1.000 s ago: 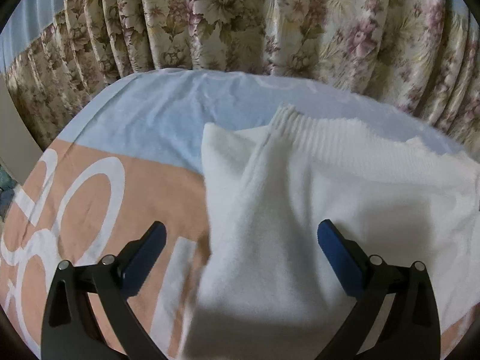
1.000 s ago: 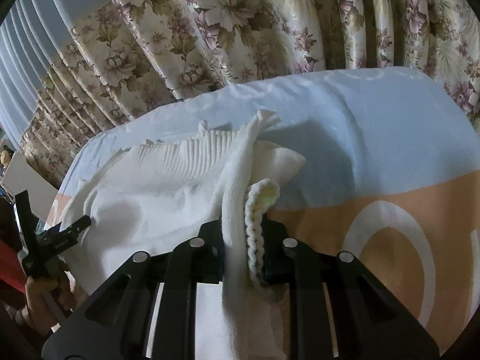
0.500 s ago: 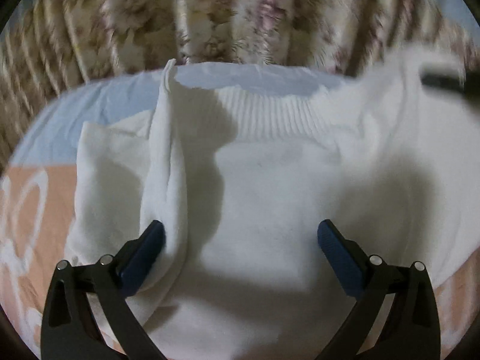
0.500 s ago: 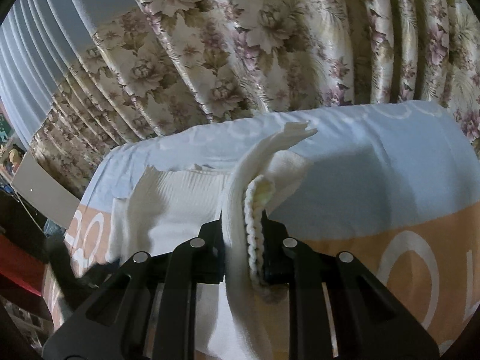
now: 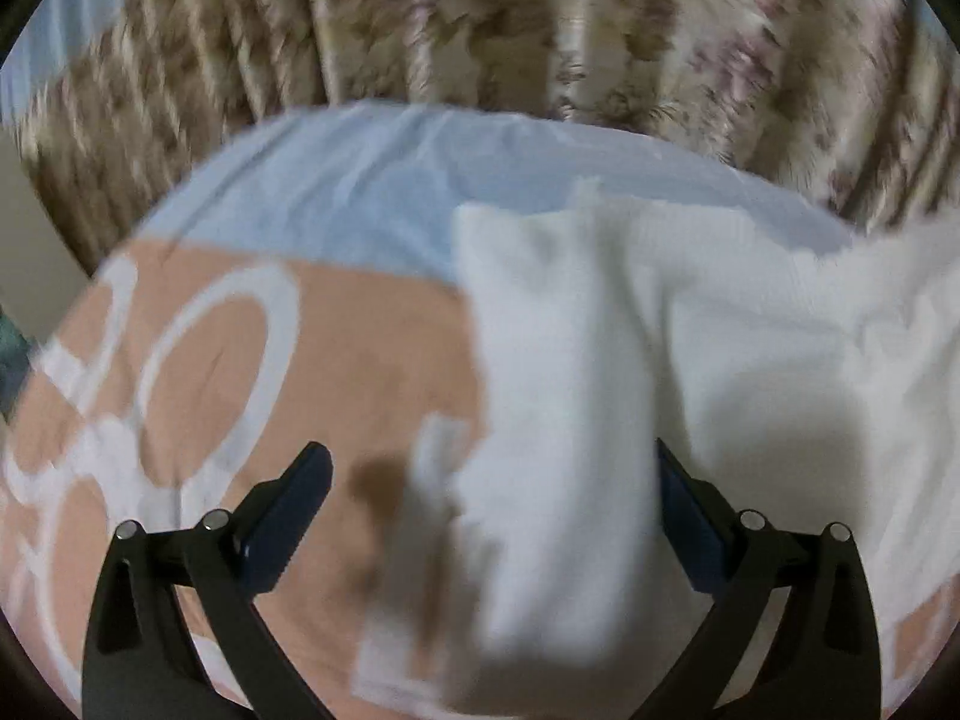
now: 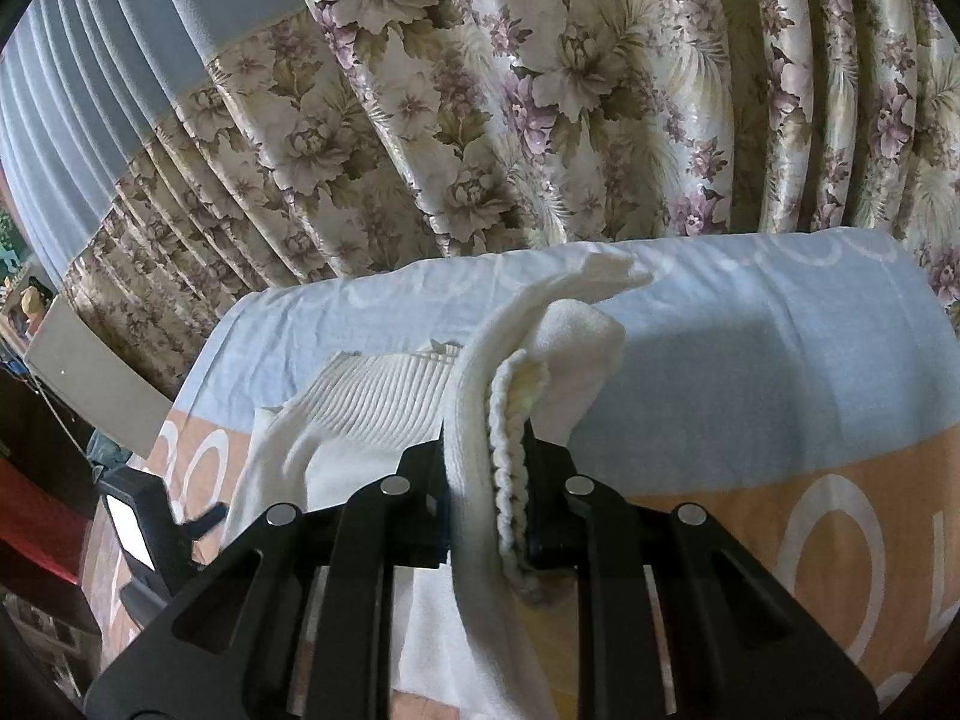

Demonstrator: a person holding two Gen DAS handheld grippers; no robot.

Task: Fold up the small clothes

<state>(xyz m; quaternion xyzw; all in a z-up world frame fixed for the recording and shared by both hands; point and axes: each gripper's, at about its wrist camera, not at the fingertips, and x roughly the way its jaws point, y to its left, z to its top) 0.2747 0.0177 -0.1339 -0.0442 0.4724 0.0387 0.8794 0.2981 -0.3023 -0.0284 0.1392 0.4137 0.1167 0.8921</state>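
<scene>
Right hand-held gripper [image 6: 485, 483] clamps white sweater [image 6: 384, 396] fold.

- The white sweater [image 6: 384, 396] is soft and knitted, with a ribbed band along one edge.
- Most of it lies spread on the bed cover [image 6: 780, 360], partly on the blue part and partly on the orange part.
- One edge is lifted up in a bunch, with a bumpy knit trim [image 6: 510, 450] showing.
</scene>
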